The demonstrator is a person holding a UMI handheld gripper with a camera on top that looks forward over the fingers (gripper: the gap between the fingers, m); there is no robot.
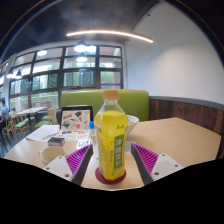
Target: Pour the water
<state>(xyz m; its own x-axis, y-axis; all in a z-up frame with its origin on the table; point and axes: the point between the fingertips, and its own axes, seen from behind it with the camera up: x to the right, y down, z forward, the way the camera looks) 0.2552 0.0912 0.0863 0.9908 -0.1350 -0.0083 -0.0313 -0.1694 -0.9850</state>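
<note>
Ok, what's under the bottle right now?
The bottle stands between the open fingers on a round reddish coaster on the table. The bottle's base covers the coaster's centre.

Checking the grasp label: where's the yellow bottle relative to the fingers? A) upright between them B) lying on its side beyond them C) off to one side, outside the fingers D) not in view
A: the bottle stands upright on a round coaster on the table, between the gripper fingers, with the purple pads flanking it.
</note>
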